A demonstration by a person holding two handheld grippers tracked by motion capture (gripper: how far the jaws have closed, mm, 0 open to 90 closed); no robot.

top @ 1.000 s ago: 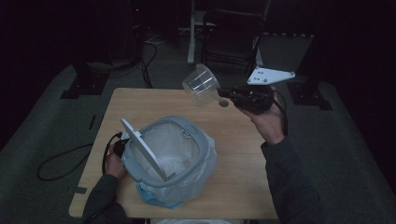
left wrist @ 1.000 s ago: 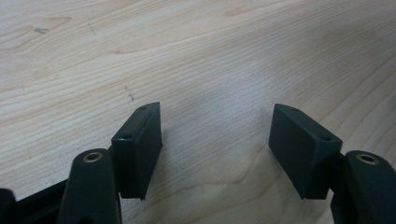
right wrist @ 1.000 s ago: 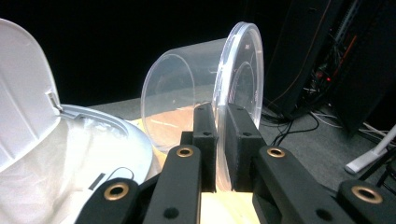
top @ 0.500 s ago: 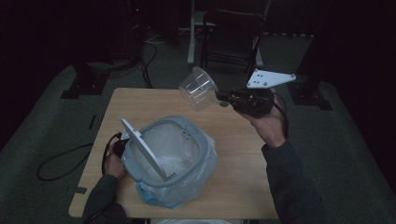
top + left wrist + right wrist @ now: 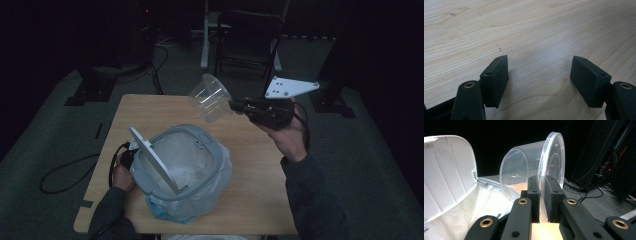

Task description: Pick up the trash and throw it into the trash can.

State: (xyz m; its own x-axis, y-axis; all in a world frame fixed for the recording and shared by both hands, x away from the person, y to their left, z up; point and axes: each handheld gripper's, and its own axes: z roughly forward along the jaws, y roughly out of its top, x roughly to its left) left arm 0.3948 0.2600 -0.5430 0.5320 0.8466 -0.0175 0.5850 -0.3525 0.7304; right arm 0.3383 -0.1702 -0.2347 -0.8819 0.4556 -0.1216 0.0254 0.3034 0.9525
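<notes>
A clear plastic cup hangs tilted in the air above the table's far side, just beyond the bin. My right gripper is shut on its rim; in the right gripper view the cup lies on its side with the rim pinched between the two jaws of that gripper. A grey bin lined with a pale bag stands on the table, its lid flipped up at the left. My left gripper is open just above bare wood, low behind the bin's left side.
The wooden table has free room to the right of the bin. A black cable trails off the table's left edge onto the floor. Chairs and stands sit in the dark beyond the far edge.
The right gripper has carried the cup a little left and toward the bin, tipping it further. The left hand and the bin have stayed put.
</notes>
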